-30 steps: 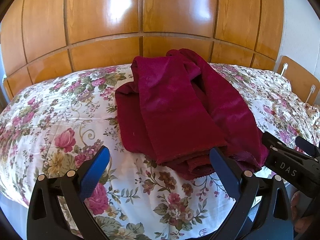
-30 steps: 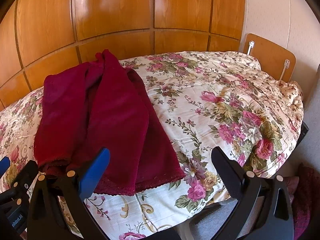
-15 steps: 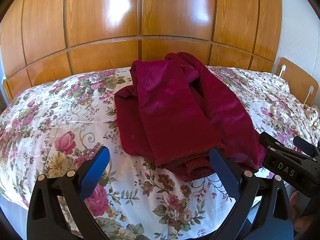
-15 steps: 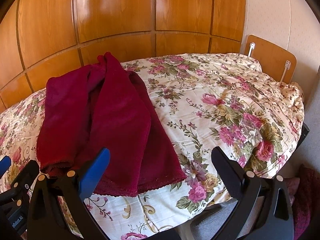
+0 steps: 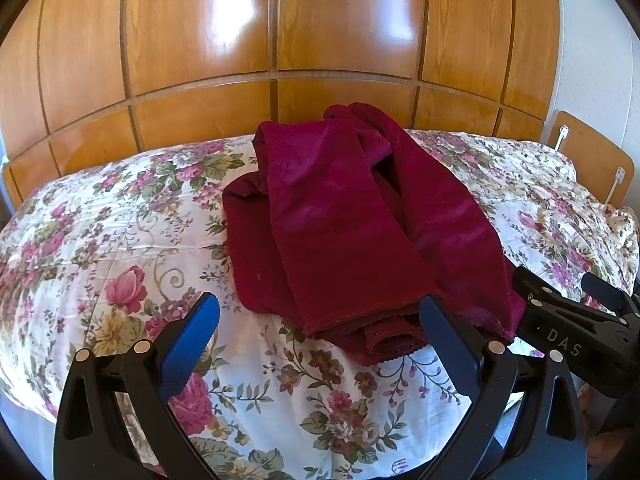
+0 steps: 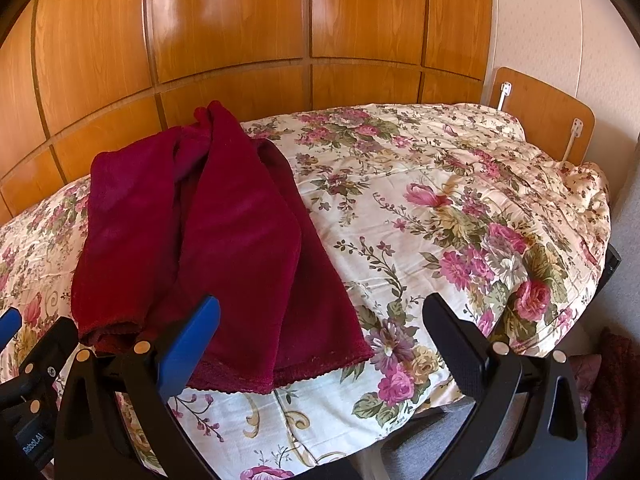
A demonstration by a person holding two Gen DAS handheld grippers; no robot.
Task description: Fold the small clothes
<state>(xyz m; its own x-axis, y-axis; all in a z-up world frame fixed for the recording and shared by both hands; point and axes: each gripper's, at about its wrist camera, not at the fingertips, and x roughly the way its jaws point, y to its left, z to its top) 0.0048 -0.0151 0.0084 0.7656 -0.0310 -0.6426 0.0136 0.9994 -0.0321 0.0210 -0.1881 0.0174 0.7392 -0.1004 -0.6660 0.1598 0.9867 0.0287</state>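
Left wrist view. A crimson garment (image 5: pixel 344 232) is laid lengthwise on the floral bedspread (image 5: pixel 120 280), its near hems toward the foot edge and its far end bunched against the wooden headboard (image 5: pixel 280 40). It is seen partly folded: one long panel is lapped over the layers beneath, and rolled hems show at the near end. The left gripper (image 5: pixel 320 336) is held just short of those hems, its jaws spread wide and nothing between them. The right gripper (image 5: pixel 576 332) is seen at the garment's near right corner.

Right wrist view. The garment (image 6: pixel 224 240) lies left of centre on the bedspread (image 6: pixel 440 220), its scalloped hem (image 6: pixel 304 376) nearest the lens. The right gripper (image 6: pixel 320 336) is likewise wide open and empty, poised over that hem's right part. The left gripper (image 6: pixel 24 364) is glimpsed beside the garment's near left corner; from this view its opening cannot be told.

Step judged in hand: seizing the near hems for a fold toward the headboard. Both corners are best taken together, all layers pinched, and lifted evenly so that the plush cloth is not dragged askew. Bedspread should be kept out of the jaws.
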